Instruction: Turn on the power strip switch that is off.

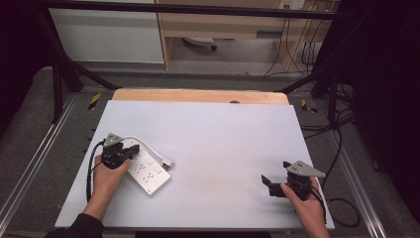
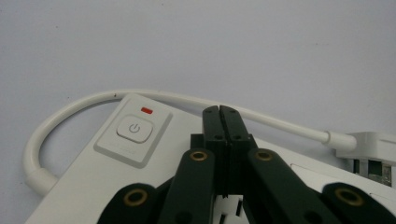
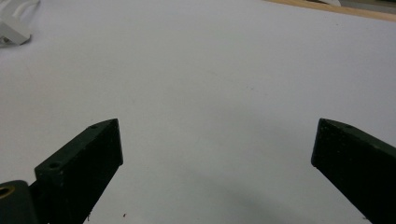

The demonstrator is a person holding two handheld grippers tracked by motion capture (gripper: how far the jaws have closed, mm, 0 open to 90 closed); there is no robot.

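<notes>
A: Left gripper (image 1: 130, 154)? Jaws?
B: Clenched tight, both black jaws pressed flat together, nothing pinched between. Tips (image 2: 219, 112) resting over the top face of the white power strip (image 1: 144, 171), just beside the power button (image 2: 134, 129). Contact with the casing likely, not certain from the left gripper view.
A: Power strip, where?
B: Flat on the white table (image 1: 223, 139), near the left edge, toward the near-left corner, lying at a slant. Small red indicator (image 2: 146, 110) above the button. White cable (image 2: 84, 103) looping out of the button end, curving round behind the closed tips, ending at the white plug (image 1: 168, 162) lying just beside the strip on the table.
A: Left hand (image 1: 105, 177)?
B: Wrapped round the gripper body, forearm in from the near edge.
A: Right gripper (image 1: 274, 181)?
B: Released, jaws spread wide, bare white table between them in the right gripper view (image 3: 217, 154). Gripping nothing, touching nothing. Near the near-right corner, well apart from the strip.
A: Right hand (image 1: 304, 201)?
B: On the gripper body, close to the near edge.
</notes>
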